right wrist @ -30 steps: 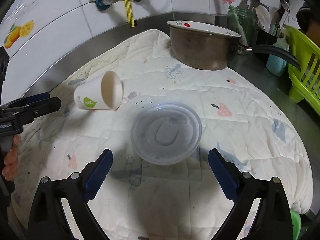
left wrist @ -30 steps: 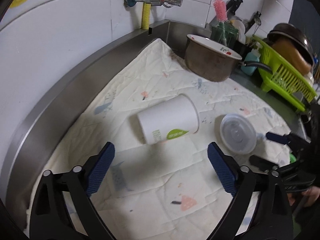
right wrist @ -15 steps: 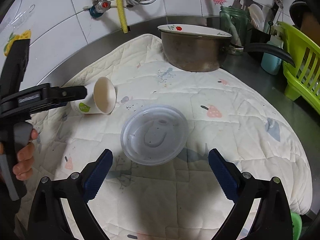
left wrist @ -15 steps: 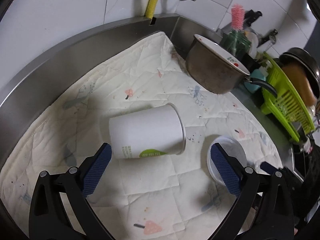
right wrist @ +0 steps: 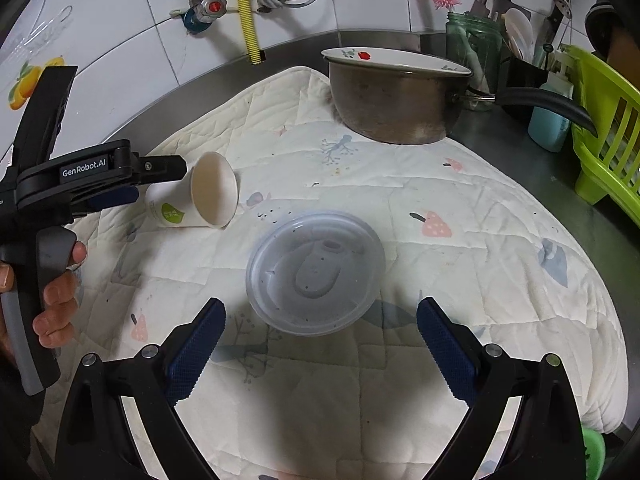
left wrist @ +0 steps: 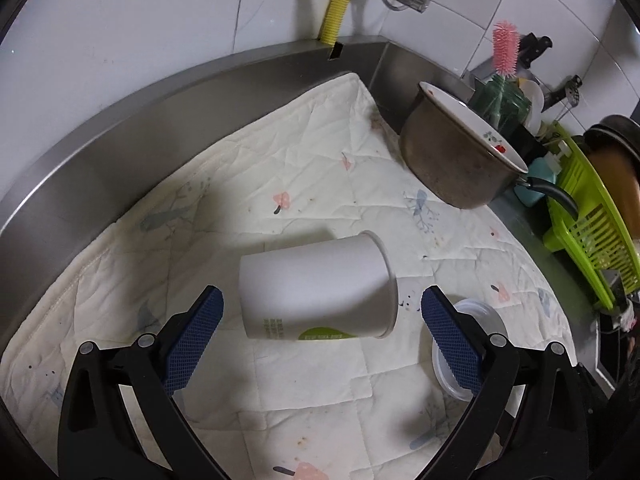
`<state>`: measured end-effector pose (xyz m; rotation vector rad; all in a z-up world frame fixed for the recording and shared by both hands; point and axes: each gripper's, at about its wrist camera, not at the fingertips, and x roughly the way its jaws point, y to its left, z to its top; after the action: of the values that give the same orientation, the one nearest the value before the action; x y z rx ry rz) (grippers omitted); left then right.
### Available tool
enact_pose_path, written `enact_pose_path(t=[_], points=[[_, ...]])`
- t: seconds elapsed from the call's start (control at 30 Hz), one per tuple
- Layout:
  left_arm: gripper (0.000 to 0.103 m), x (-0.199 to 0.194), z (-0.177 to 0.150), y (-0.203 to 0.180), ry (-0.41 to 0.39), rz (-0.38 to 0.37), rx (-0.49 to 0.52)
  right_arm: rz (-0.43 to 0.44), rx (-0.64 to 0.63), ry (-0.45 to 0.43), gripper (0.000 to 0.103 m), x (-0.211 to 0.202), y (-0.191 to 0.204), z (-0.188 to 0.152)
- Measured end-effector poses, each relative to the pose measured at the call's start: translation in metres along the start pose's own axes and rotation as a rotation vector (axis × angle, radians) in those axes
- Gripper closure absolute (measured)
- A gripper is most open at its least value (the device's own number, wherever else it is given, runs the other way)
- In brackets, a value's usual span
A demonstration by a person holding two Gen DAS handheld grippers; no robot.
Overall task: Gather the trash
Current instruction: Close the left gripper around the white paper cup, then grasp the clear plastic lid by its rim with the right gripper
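Sideways, the paper cup (left wrist: 318, 288) is lying mid-frame on the quilted mat (left wrist: 328, 168), mouth pointing right toward the plastic lid (right wrist: 315, 273); both grippers' jaws are standing released.

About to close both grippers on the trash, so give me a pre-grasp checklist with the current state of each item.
1. Left gripper jaws open: ok.
2. Paper cup lies on its side between the left jaws, untouched: ok.
3. Right gripper jaws open: ok.
4. Plastic lid flat on the quilted mat, ahead of the right jaws, not yet between them: not ok.
5. Pot stands apart from both items: ok.
6. Cup empty: ok, the inside shows nothing in the right wrist view.
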<state>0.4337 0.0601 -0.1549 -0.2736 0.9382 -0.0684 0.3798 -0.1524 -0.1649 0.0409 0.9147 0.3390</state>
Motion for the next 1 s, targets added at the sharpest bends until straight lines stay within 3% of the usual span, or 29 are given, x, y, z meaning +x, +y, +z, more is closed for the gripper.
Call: enact_pose_path(t=[0.43,0.53,0.57,1.0], points=[[0.005,0.02,-0.005,-0.004,0.035,0.022,0.014,0.003,-0.015,0.003,0.01,0.007,0.007,0.002],[0.011,0.02,-0.005,-0.006,0.025,0.019,0.027,0.001,-0.016,0.008,0.01,0.011,0.008,0.002],[0.02,0.021,-0.005,-0.006,0.027,0.013,0.029,-0.003,-0.02,0.008,0.01,0.012,0.009,0.002],[0.02,-0.002,-0.007,0.006,-0.019,-0.026,0.016,-0.098,-0.098,0.051,0.009,0.041,0.022,0.009]])
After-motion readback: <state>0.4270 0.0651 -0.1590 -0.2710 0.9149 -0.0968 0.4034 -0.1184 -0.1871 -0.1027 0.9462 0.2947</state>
